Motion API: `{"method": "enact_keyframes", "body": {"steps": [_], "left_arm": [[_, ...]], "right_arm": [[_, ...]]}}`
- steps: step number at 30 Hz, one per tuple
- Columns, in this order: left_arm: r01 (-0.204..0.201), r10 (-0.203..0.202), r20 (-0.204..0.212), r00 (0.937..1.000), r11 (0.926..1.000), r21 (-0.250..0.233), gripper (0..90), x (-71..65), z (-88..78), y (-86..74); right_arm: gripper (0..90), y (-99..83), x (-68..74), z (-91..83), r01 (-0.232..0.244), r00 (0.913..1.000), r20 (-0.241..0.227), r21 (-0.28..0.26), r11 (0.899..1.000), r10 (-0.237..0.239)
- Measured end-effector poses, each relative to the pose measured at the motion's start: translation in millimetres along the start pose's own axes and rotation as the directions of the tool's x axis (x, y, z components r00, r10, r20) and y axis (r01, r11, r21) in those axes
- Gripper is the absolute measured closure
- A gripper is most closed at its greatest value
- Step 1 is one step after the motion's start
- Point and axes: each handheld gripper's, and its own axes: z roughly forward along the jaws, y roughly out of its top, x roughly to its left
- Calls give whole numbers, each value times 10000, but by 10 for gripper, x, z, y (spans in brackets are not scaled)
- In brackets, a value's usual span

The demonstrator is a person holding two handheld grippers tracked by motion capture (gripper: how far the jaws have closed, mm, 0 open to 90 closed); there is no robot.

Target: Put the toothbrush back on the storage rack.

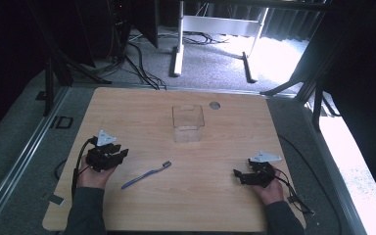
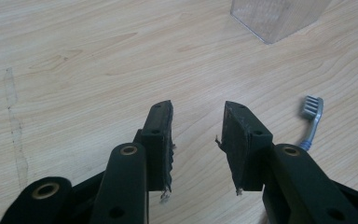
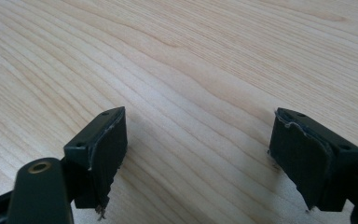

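Your left gripper (image 2: 198, 140) sits low over the wooden surface (image 2: 74, 70) with its jaws parted by a modest gap and nothing between them; your right gripper (image 3: 200, 158) has its jaws spread much wider, also on bare wood. By the look of it nothing has been done yet: the blue toothbrush (image 1: 147, 175) lies flat on the surface, untouched, between your two hands and nearer the left one, and the clear plastic container (image 1: 188, 122) stands upright and empty farther back, well apart from the brush. If the brush is meant for that container, both the pickup and the placing are left. From the high view you get the whole layout, including both hands resting near the front edge. Your left gripper view adds the bristled head of the brush just beside its right-hand jaw and a corner of the container beyond. Your right gripper view offers wood grain between the jaws.
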Motion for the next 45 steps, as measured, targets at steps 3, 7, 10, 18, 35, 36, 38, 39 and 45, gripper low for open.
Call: {"method": "enact_keyframes", "body": {"steps": [3,7,10,18,35,36,38,39,45], "left_arm": [[-7,6,77,10000,10000,77,628,4,11,-8],[24,-25,182,9998,10000,87,625,13,11,-12],[12,-14,244,9997,10000,73,615,8,-1,-6],[35,-37,337,9994,10000,39,601,-42,-39,42],[-212,208,495,9986,9998,60,584,-108,-79,110],[-196,193,509,9985,9998,60,584,-111,-81,116],[-216,211,480,9986,9997,102,584,-115,-81,127],[-206,200,467,9987,9997,127,584,-119,-79,132],[-256,246,554,9982,9995,177,582,-145,-65,152]], "right_arm": [[187,0,0,0,8,10000,-3,-1,10000,-8],[187,0,0,0,11,10000,-4,-2,10000,-11],[187,0,0,0,10,10000,-5,-2,10000,-10],[187,0,1,0,3,10000,-6,3,10000,-3],[187,0,1,0,0,10000,-5,-1,10000,0],[187,0,1,0,-5,10000,-4,1,10000,5],[187,0,1,0,-2,10000,-5,0,10000,2],[187,0,1,0,-3,10000,-5,-2,10000,3],[187,0,1,0,-7,10000,-5,1,10000,7]]}}
